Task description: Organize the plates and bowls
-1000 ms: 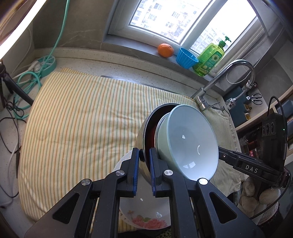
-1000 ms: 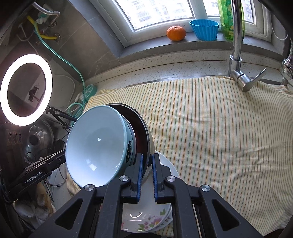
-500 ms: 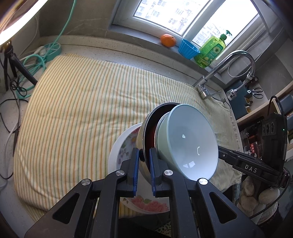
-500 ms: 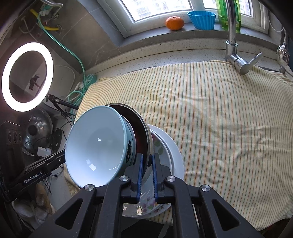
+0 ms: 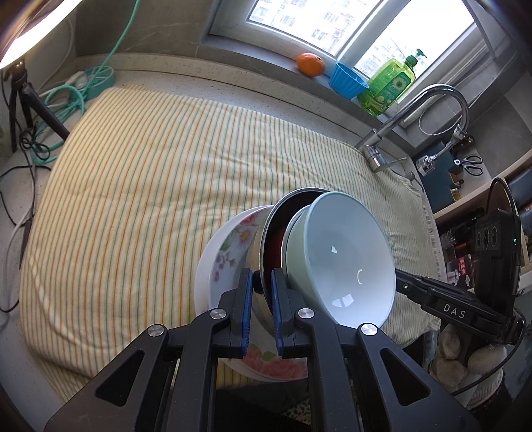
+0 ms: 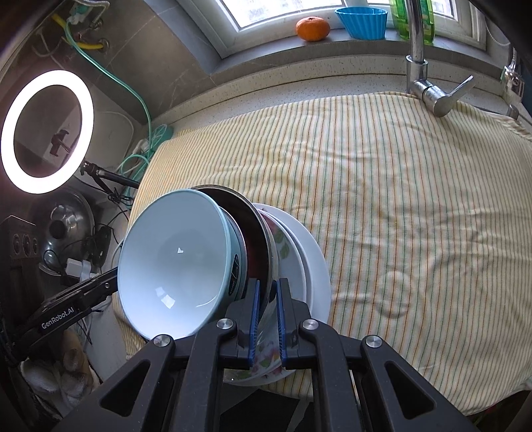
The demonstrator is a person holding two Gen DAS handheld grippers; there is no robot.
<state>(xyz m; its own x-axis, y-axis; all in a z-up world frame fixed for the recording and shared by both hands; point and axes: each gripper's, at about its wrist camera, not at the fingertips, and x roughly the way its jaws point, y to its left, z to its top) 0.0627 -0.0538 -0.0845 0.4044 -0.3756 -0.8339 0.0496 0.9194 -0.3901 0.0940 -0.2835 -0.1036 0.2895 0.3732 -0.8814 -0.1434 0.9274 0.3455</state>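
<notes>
Both tools, the left tool (image 5: 260, 289) and the right tool (image 6: 266, 299), stay closed on the metal bowl's (image 5: 271, 239) rim, now lower over the flowered plate (image 5: 229, 246), so stacking seems near.

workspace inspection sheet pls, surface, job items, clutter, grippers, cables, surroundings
Surface: striped cloth spread over the speckled counter.
Job's things: light blue bowl nested in a metal bowl, over a floral plate on a white plate at the cloth's near edge.
Clutter: nothing seen on the cloth besides the dishes.
Grippers: left gripper and right gripper both clamped on the metal bowl's rim, from opposite sides.
Cables: green hose and black leads left of the cloth.
Surroundings: faucet, orange, blue cup, soap bottle on the sill; ring light.
</notes>
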